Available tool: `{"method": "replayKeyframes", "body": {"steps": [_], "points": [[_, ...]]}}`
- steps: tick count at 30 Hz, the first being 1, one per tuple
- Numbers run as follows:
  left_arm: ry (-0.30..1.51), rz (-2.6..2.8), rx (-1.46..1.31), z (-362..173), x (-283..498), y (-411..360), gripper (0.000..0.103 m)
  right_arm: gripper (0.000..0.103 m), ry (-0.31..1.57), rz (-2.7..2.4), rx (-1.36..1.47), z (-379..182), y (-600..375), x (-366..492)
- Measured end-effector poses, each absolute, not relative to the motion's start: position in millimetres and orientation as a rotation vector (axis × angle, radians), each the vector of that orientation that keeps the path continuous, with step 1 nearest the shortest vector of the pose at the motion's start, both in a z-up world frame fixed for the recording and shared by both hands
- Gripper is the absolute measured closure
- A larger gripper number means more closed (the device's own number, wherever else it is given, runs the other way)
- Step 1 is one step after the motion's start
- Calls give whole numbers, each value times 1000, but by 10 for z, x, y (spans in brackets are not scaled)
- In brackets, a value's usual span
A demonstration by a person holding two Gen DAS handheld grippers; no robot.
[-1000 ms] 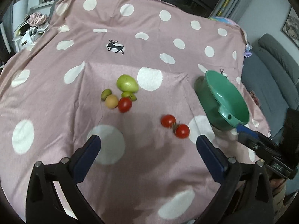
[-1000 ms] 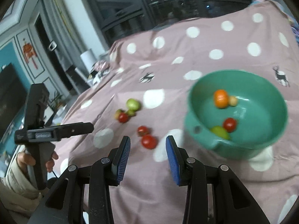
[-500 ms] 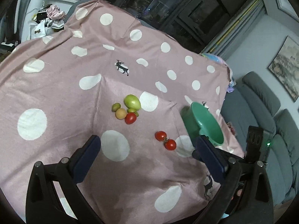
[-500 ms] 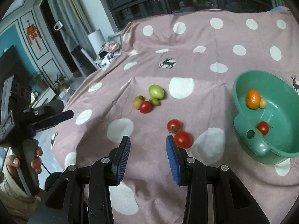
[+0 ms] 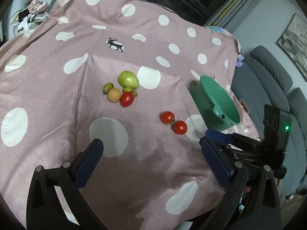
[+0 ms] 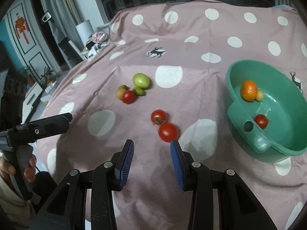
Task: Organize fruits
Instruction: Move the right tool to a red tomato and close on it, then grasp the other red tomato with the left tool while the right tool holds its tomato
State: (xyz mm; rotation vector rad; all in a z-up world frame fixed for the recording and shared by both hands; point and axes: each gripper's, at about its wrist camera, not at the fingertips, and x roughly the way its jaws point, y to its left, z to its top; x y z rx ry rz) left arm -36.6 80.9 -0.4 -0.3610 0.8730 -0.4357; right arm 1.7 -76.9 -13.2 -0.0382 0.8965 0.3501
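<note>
Two red tomatoes (image 6: 164, 125) lie together on the pink dotted cloth (image 6: 191, 61), also in the left wrist view (image 5: 173, 122). A cluster with a green apple (image 6: 141, 80), a red tomato (image 6: 128, 96), small green fruits and a tan fruit (image 5: 114, 95) lies further back. The green bowl (image 6: 239, 111) at right holds an orange (image 6: 248, 90), a red tomato (image 6: 261, 121) and a small pale fruit. My right gripper (image 6: 151, 151) is open and empty, just short of the nearer tomato. My left gripper (image 5: 151, 153) is wide open and empty, above the cloth's near part.
The cloth drops off at its near and side edges. A grey sofa (image 5: 272, 80) stands right of the table. A cluttered stand with cloths (image 6: 96, 40) and a white cabinet stand to the left. The bowl (image 5: 216, 103) sits near the cloth's right edge.
Both grippers have come closer to the cloth. The right gripper has moved nearer the two red tomatoes, and its jaws have stayed open. No fruit has moved.
</note>
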Motion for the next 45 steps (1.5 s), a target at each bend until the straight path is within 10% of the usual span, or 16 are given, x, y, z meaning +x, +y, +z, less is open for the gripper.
{"method": "replayKeyframes", "body": {"steps": [45], "points": [[1003,-514,-144,-269,393,-178,11,69,968,473,-26,-462,-945,179]]}}
